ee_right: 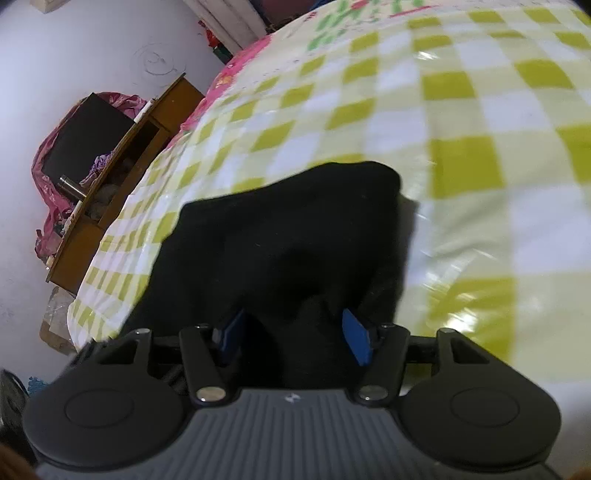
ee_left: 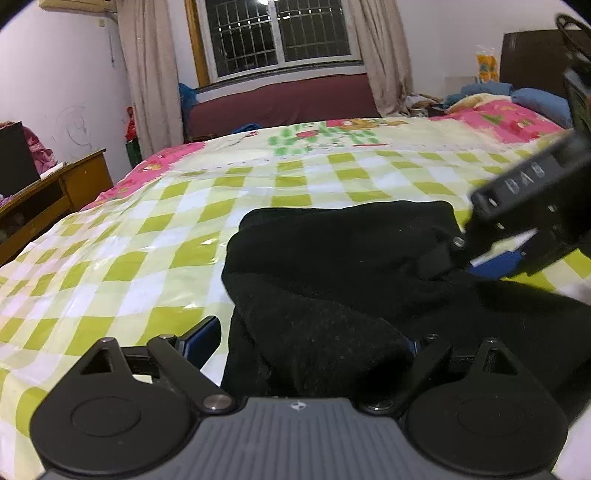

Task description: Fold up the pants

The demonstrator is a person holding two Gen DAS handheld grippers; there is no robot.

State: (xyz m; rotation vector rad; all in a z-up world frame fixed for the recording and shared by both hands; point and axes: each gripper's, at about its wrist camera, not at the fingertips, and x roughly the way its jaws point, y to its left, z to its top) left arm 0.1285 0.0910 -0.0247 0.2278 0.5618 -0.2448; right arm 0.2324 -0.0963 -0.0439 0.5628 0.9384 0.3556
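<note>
Black fabric is basically all you've got up close: the pants (ee_left: 332, 280) are bunched in a thick folded pile on the near part of the bed (ee_left: 155, 229), on that shiny green-and-white checked cover.

Your left gripper (ee_left: 314, 339) has its fingers spread wide with a fat fold of the pants sitting between them. The left blue pad (ee_left: 201, 341) is in plain sight and sits off the cloth; the right one is almost buried under fabric. So it's apart, not pinching anything.

Your right gripper (ee_right: 293, 336) is the same story from its own camera: blue pads (ee_right: 356, 341) on either side of a hump of black cloth, with a visible gap between them, so parted around the fabric and not squeezed tight. From the left wrist view you can see it coming in from the right, tip down on the right side of the pile, a bit blurry.

Off the left edge of the bed there's a wooden cabinet (ee_left: 55, 195). On the far side there's a barred window (ee_left: 277, 33) with curtains, and blue pillows (ee_left: 539, 103) at far right.
</note>
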